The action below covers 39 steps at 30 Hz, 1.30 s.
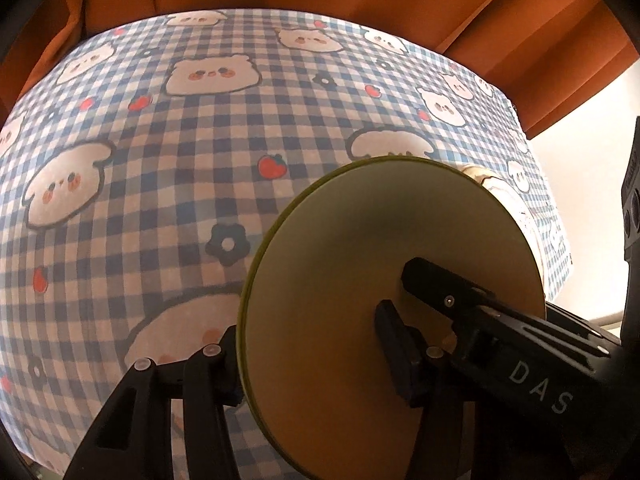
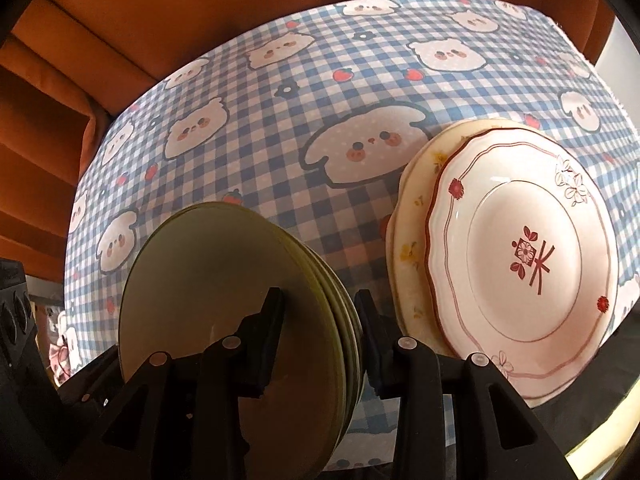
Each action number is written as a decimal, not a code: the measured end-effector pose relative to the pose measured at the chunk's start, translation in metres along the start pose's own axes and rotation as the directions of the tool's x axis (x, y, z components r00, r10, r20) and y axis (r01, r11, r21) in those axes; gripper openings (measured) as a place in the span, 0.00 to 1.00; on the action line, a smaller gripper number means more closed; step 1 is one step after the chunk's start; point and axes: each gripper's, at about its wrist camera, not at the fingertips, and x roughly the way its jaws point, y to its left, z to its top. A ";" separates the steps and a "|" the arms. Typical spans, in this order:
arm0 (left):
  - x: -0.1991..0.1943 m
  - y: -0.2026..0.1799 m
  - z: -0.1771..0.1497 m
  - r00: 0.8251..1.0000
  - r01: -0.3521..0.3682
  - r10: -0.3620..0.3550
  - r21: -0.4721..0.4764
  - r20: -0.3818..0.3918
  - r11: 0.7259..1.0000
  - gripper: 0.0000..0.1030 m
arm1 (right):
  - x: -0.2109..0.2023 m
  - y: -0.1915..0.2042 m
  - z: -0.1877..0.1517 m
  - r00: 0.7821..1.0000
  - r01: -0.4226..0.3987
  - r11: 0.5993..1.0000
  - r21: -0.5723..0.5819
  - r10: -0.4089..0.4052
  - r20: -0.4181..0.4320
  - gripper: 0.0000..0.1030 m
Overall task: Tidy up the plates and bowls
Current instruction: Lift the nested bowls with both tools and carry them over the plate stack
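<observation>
two grippers on green plates [image 2: 224, 292], right gripper [image 2: 318, 336] pinching stack, left gripper [image 1: 310, 344] clamping rim, "das" lettering [image 1: 540, 388]

Your stack of plates [image 2: 224, 280] stands on edge over the table [image 2: 280, 120], between the fingers of your right gripper [image 2: 318, 336]. To its right, a smaller plate [image 2: 524, 256] lies on a larger plate [image 2: 408, 248], both flat on the table.

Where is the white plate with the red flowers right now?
In the right wrist view, the white plate lies at the right on a cream plate on the checked tablecloth, beside the green plates.
</observation>
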 end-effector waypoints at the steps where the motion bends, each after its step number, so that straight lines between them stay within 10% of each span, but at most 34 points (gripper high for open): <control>1: -0.001 0.001 -0.001 1.000 -0.001 0.001 -0.001 -0.005 1.000 0.52 | -0.001 0.002 -0.002 1.000 0.004 1.000 0.000 -0.004 0.000 0.38; 39: -0.040 -0.085 -0.005 0.985 -0.109 0.128 -0.155 0.118 0.982 0.51 | -0.065 -0.042 0.019 0.994 -0.098 0.985 -0.140 0.105 0.041 0.38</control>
